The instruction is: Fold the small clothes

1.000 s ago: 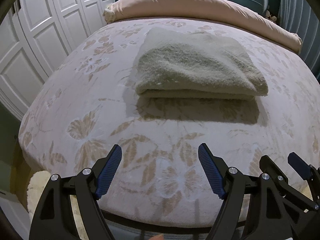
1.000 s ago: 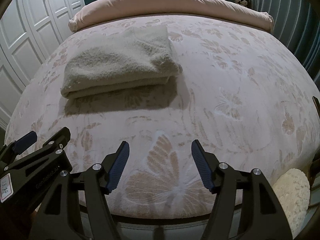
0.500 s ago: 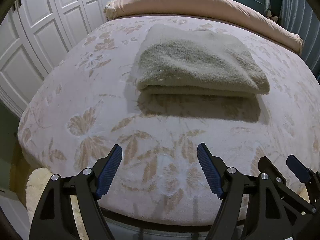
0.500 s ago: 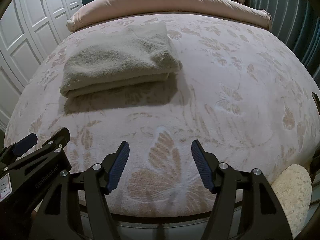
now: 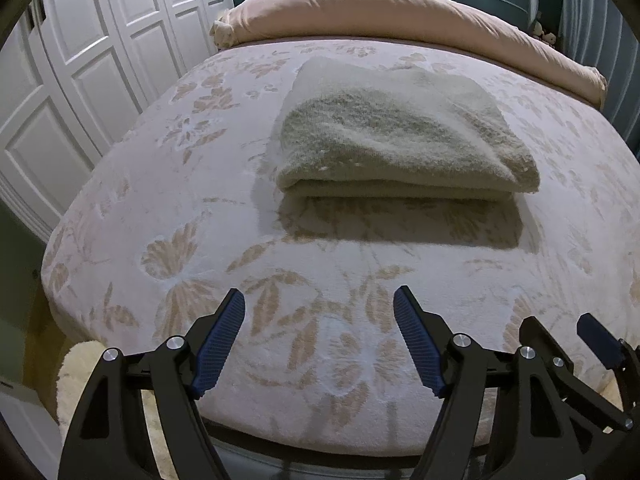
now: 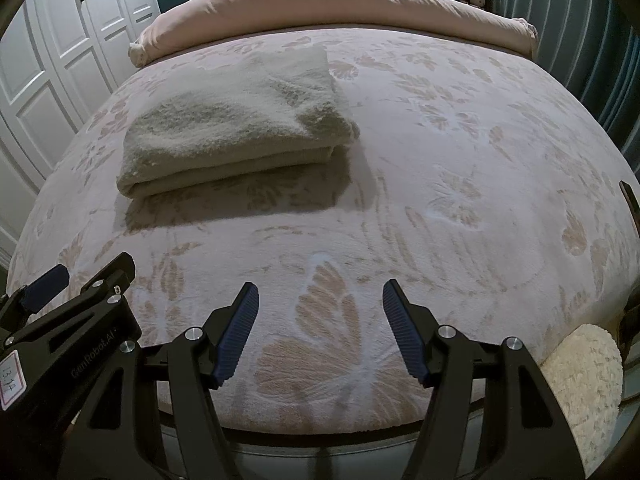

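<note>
Towel's (image 5: 404, 136) all folded up, and neither gripper is on it. Left gripper (image 5: 320, 340) has its jaws spread wide with nothing between them, just hanging over the near edge of the floral bedspread (image 5: 168, 184). Right gripper (image 6: 320, 330) is the same deal, jaws apart and empty, a bit narrower. The towel itself is a fluffy beige-green rectangle, layers stacked, fold edge facing the grippers, lying flat mid-bed. From the left gripper it's up around 12 to 1 o'clock, well apart; from the right one it's more like 11 o'clock (image 6: 236, 124).
</note>
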{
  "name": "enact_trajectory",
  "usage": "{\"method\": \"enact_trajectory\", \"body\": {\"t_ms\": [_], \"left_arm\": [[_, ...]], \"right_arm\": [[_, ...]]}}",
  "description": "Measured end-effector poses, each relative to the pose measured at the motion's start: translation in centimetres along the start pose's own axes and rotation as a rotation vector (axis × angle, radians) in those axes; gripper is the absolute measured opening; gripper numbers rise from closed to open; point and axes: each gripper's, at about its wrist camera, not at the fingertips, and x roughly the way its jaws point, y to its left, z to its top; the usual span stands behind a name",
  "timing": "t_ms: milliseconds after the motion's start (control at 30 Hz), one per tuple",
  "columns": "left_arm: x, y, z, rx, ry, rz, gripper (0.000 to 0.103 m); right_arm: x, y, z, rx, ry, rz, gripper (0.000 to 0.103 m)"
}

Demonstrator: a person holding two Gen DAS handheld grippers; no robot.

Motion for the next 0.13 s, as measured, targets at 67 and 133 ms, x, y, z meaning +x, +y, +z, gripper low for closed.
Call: {"method": "enact_trajectory", "body": {"t_ms": [67, 133], "left_arm": [[0.0, -0.08, 0.05, 0.015, -0.007, 0.006, 0.07], [-0.02, -0.15, 0.1, 0.021, -0.008, 0.013, 0.069]], "right_arm": [[-0.01, 0.15, -0.02, -0.001, 0.0, -0.01, 0.062], [-0.06, 0.33, -0.11, -0.003, -0.003, -0.018, 0.062]]}}
